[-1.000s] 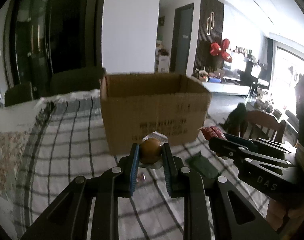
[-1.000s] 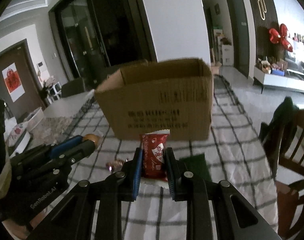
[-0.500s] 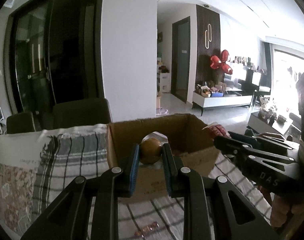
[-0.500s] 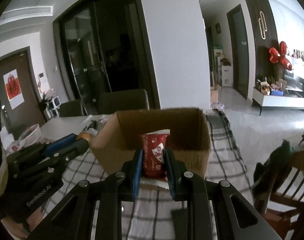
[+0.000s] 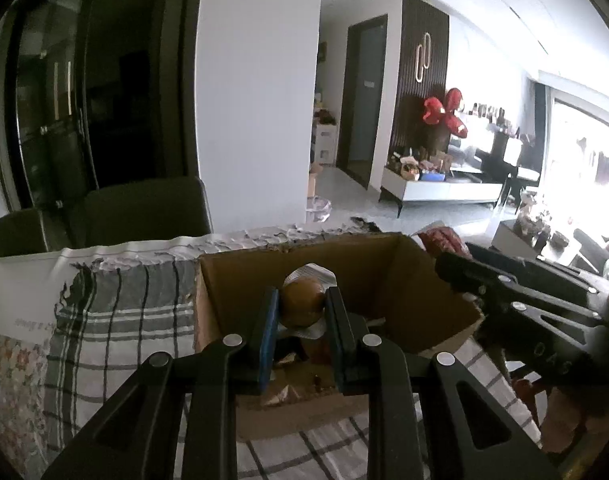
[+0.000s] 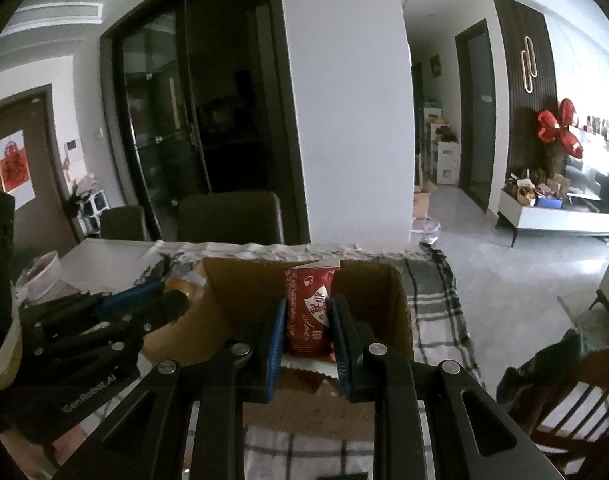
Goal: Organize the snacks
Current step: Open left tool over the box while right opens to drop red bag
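An open cardboard box (image 5: 384, 276) (image 6: 398, 312) stands on a checked tablecloth. My left gripper (image 5: 301, 310) is shut on a round brown snack in a clear wrapper (image 5: 302, 307), held above the box's opening. My right gripper (image 6: 307, 320) is shut on a red snack packet (image 6: 309, 312), upright between the pads and also over the box. In the left wrist view the right gripper (image 5: 456, 268) comes in from the right with the red packet (image 5: 438, 240) at its tip. In the right wrist view the left gripper (image 6: 176, 294) comes in from the left with the brown snack (image 6: 180, 286). Several wrappers lie inside the box.
The checked cloth (image 5: 116, 320) covers the table around the box. Dark chairs (image 5: 144, 208) stand behind the table's far edge. A wooden chair (image 6: 572, 412) with a dark cloth on it is at the right. A white bowl (image 6: 44, 272) sits at the left.
Both grippers have risen and moved forward with their snacks, from in front of the box's side wall to above its open top. The box's inside has come into view.
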The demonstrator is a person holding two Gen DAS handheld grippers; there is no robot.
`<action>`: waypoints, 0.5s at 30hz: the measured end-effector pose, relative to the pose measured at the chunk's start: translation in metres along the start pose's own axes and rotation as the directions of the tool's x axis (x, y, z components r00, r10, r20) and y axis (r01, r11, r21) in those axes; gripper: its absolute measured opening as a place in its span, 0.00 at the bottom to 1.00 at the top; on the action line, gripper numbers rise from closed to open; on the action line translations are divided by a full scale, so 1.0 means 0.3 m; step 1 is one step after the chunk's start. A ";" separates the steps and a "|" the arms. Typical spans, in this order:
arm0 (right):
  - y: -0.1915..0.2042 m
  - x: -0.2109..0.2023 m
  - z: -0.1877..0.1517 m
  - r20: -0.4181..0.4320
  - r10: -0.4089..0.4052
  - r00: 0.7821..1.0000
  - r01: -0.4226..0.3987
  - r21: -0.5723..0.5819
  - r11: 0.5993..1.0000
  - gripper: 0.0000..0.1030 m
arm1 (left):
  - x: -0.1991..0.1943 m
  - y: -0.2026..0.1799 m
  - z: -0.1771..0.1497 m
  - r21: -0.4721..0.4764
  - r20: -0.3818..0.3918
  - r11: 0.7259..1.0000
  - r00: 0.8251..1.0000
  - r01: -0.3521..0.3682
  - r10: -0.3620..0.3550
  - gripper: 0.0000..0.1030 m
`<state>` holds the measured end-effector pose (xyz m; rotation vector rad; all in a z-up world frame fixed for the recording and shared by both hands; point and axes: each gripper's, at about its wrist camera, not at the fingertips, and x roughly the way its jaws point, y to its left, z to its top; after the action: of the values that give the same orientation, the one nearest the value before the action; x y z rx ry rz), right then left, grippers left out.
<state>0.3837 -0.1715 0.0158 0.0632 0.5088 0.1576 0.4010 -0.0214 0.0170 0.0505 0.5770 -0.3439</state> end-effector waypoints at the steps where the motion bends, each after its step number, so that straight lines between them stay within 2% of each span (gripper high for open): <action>1: -0.003 0.010 0.004 -0.004 -0.005 1.000 0.005 -0.006 1.000 0.23 | 0.011 0.003 -0.001 0.000 -0.006 1.000 1.000 -0.003 0.003 0.23; 3: -0.010 0.027 0.008 -0.010 -0.008 1.000 0.008 -0.012 1.000 0.23 | 0.030 0.009 0.000 -0.001 -0.018 1.000 1.000 -0.011 0.011 0.27; 5: -0.019 0.044 0.010 -0.023 -0.020 1.000 0.020 -0.007 1.000 0.26 | 0.038 0.012 0.002 -0.009 -0.023 1.000 1.000 -0.012 0.012 0.40; 6: -0.017 0.050 0.008 -0.031 -0.023 0.999 0.023 -0.003 1.000 0.30 | 0.034 0.012 0.001 -0.010 -0.020 1.000 1.000 -0.016 0.016 0.48; 7: -0.021 0.055 0.005 -0.037 -0.029 0.999 0.029 0.001 1.000 0.43 | 0.028 0.012 -0.001 -0.008 -0.017 1.000 1.000 -0.020 0.020 0.51; 8: -0.024 0.054 0.001 -0.038 -0.040 0.998 0.041 0.005 0.999 0.49 | 0.022 0.011 -0.001 -0.004 -0.015 1.000 1.000 -0.024 0.024 0.52; 10: -0.029 0.043 -0.009 -0.028 -0.058 0.998 0.058 -0.005 0.998 0.49 | 0.000 0.005 -0.012 0.012 -0.009 0.999 0.999 -0.042 0.042 0.57; 15: -0.032 -0.012 -0.042 -0.007 -0.071 0.997 0.071 0.000 0.997 0.49 | -0.064 -0.022 -0.039 0.067 0.018 0.995 0.997 -0.070 0.069 0.58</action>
<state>0.3758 -0.1812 0.0056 0.0446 0.5172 0.0883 0.3775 -0.0200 0.0178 0.1328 0.5466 -0.2958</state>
